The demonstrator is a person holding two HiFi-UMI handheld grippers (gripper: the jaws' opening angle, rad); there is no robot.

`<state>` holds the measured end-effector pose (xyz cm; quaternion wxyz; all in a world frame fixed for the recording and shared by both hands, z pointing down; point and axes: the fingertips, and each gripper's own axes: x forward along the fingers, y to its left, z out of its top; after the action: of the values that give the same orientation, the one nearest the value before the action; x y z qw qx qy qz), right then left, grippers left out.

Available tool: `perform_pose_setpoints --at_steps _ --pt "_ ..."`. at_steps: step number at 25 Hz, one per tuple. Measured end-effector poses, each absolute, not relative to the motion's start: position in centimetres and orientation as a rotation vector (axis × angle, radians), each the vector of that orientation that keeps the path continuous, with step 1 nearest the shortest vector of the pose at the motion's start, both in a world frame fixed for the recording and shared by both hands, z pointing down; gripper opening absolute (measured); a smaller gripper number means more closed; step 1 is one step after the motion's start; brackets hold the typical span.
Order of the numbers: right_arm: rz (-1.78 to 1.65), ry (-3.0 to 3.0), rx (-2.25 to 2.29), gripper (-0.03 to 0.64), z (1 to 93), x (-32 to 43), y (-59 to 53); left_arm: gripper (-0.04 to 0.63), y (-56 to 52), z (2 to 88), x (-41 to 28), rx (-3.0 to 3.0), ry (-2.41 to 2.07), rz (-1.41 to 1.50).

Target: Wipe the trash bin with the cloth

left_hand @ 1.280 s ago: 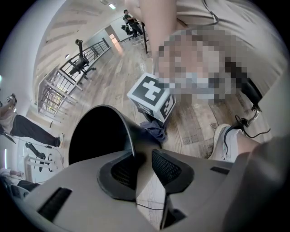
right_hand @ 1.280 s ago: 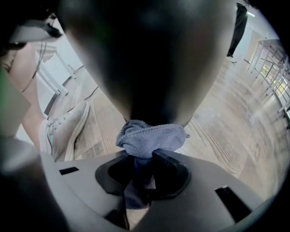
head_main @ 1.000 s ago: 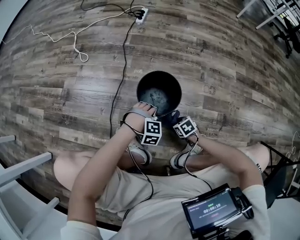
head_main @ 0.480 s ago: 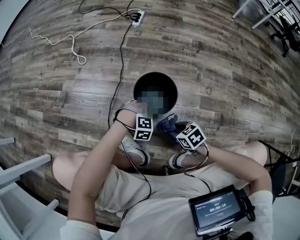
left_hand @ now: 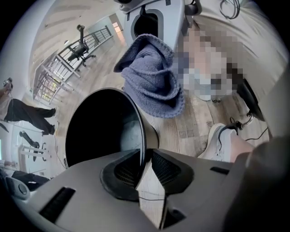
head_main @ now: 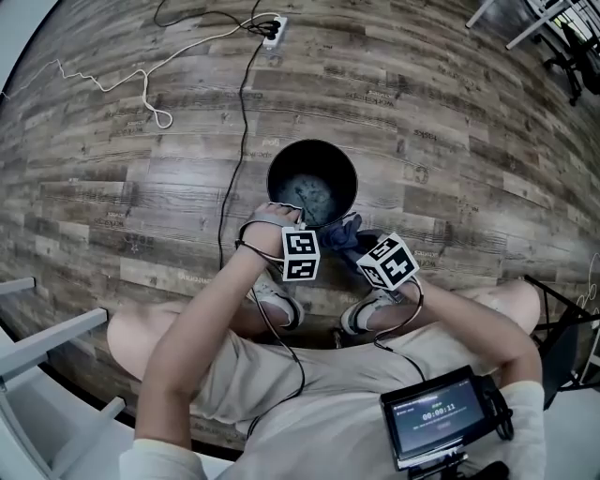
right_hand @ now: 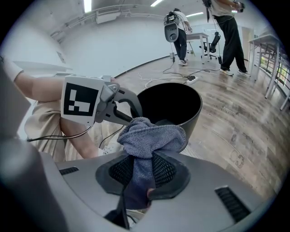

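Note:
A black round trash bin (head_main: 314,192) stands on the wood floor in front of my feet. My left gripper (head_main: 298,217) sits at the bin's near rim; its jaws have just been closing, and in the left gripper view (left_hand: 144,165) the thin rim (left_hand: 141,136) stands pinched between the pads. A grey-blue cloth (head_main: 339,234) hangs bunched from my right gripper (head_main: 354,242), just right of the left one and beside the rim. In the right gripper view (right_hand: 144,170) the jaws are shut on the cloth (right_hand: 152,136), with the bin (right_hand: 174,102) just beyond it.
A power strip (head_main: 274,28) with black and white cables (head_main: 155,103) lies on the floor beyond the bin. My two shoes (head_main: 277,305) stand just behind the bin. White furniture legs (head_main: 47,347) are at the lower left. People (right_hand: 226,31) stand far off.
The right gripper has lifted the cloth up beside the bin's rim. The left gripper has stayed at the near rim and its hand has rolled slightly.

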<state>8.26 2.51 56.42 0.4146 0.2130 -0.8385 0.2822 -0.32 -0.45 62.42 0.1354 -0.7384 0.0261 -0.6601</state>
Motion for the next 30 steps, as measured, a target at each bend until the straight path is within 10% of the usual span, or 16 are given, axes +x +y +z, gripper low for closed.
perform_pose_setpoints --at_steps 30 --pt "0.572 -2.018 0.384 0.089 65.1 7.6 0.1 0.054 1.0 61.7 2.2 -2.251 0.009 -1.742"
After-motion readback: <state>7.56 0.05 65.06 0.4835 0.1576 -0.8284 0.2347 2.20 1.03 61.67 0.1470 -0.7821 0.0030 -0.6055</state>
